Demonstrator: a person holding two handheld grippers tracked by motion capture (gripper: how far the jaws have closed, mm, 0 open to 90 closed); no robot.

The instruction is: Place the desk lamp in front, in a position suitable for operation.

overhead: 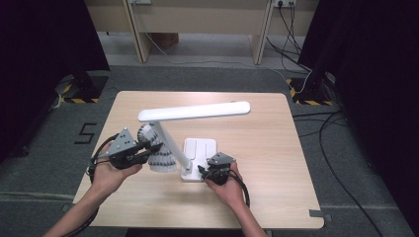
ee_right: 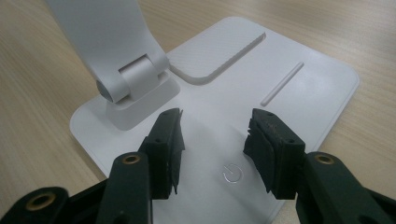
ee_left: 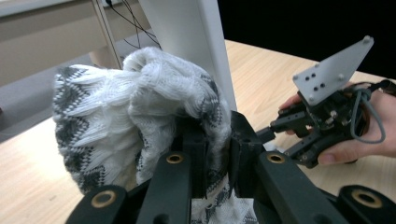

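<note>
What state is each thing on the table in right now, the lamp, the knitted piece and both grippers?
Desk lamp: standing on the table, arm raised at a slant, head about level; I can't tell whether it's lit.
Lamp base: flat on the table, power button under the right gripper's jaws.
Knit hat: bunched up, pinched beside the lamp arm.
Left gripper: shut on the knit hat.
Right gripper: jaws apart over the lamp base, nothing between them.
</note>
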